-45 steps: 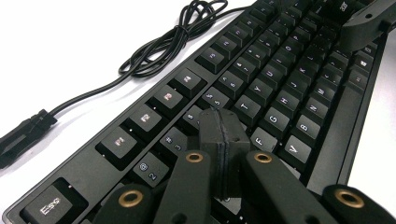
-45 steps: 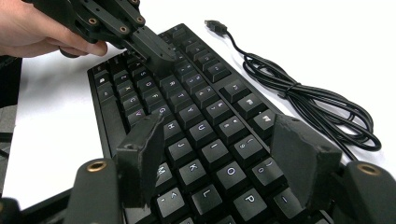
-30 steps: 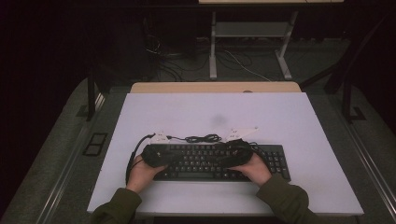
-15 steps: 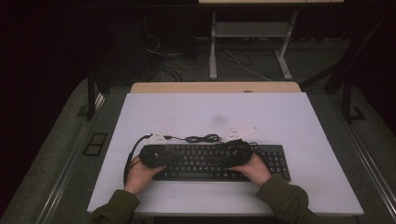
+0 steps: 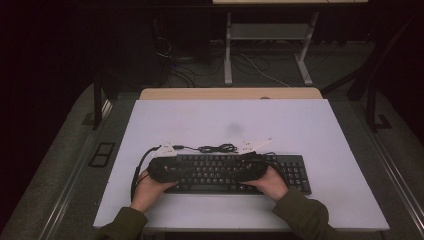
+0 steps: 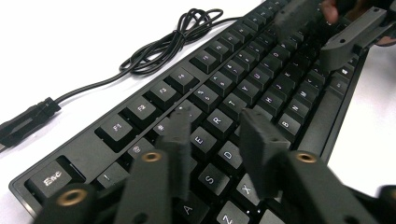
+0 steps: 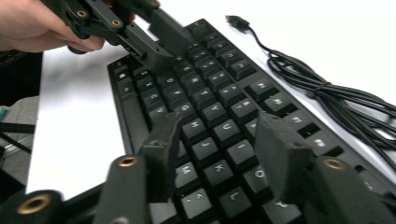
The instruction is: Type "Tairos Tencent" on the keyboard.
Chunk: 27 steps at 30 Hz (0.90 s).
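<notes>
I held both grippers low over the keyboard (image 5: 235, 172): left gripper (image 6: 219, 140) just opening, right gripper (image 7: 219, 154) just narrowing, both part open, nothing gripped.

In the high view, the left gripper (image 5: 167, 169) and right gripper (image 5: 248, 169) lie over the keyboard (image 5: 292, 172) and hide the keys beneath them; how their jaws stand is too small to tell there. The person's forearms are cut off by the bottom edge. In the left gripper view, the keyboard's lower rows run past the bottom edge behind the jaws, and the cable (image 6: 159, 46) plug leaves at the left edge. In the right gripper view, the left gripper (image 7: 154, 35) is cut by the top edge, and legends on the nearest keys are blurred.
</notes>
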### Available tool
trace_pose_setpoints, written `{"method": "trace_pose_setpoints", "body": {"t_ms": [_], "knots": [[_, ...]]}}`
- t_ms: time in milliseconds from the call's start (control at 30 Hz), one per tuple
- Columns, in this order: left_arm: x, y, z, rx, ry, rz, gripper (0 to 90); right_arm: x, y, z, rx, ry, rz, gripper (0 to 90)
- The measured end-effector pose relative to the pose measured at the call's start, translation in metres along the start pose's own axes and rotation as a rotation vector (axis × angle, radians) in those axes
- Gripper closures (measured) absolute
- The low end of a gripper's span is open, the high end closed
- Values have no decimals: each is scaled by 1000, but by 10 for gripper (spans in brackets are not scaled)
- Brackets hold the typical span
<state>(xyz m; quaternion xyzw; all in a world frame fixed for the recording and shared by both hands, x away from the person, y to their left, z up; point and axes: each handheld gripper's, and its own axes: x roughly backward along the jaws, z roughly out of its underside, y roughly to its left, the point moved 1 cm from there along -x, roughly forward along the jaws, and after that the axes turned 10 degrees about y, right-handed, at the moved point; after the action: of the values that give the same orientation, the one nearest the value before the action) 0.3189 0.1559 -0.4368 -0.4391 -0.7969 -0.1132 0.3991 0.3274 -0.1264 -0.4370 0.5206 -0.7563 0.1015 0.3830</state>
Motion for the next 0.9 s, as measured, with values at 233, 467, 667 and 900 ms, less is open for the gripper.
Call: {"method": "trace_pose_setpoints", "body": {"t_ms": [233,467,667,900], "knots": [[-1,1,1,8,-2,-20,442,-4,8,-1,25,15,-23,693],[0,2,2,19,-9,-39,363,-8,15,-2,47,29,-40,836],[0,2,2,22,-18,-40,314,-13,21,-3,59,46,-54,890],[-1,2,1,22,-18,-43,279,-19,23,-3,63,74,-45,891]]}}
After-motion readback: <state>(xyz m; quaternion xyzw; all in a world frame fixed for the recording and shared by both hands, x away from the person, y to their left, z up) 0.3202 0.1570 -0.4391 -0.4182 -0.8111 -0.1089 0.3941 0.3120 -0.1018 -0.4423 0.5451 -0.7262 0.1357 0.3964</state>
